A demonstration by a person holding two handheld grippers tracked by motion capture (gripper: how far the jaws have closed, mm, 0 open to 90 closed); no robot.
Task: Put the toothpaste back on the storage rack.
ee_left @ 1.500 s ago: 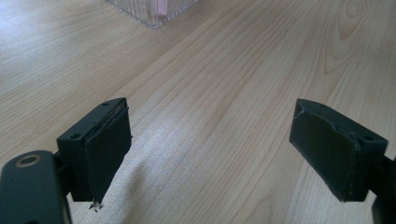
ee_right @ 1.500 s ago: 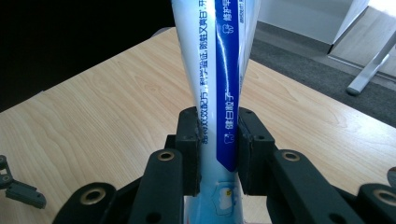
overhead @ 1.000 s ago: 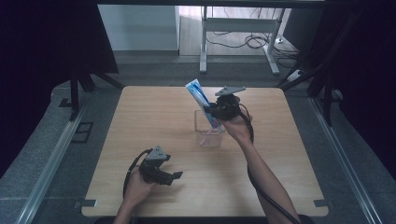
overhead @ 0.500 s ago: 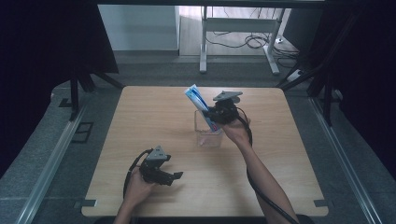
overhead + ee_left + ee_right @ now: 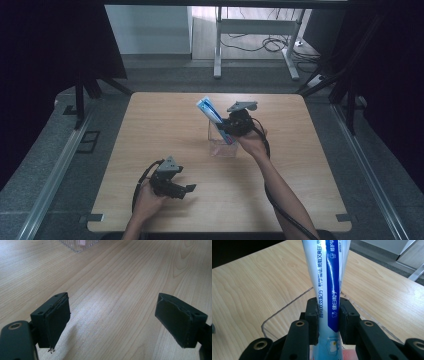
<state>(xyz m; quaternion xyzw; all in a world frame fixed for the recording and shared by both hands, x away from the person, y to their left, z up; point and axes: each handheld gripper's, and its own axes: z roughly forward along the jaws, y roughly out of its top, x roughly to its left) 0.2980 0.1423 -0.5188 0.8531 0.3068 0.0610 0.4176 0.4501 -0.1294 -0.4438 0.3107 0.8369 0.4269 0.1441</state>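
Lowered since the earlier frame, the toothpaste tube, clamped in the right hand-held gripper, enters the clear container mid-table, release pending; left hand-held gripper idles, jaws apart.

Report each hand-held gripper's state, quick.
Left hand-held gripper: open, holding nothing, above the table.
Right hand-held gripper: closed on the toothpaste tube, over the clear container.

The tabletop is a light wood-grain rectangular board with rounded corners. A clear plastic container stands directly on it near the centre. The person's left hand rests on the tabletop near the front edge.
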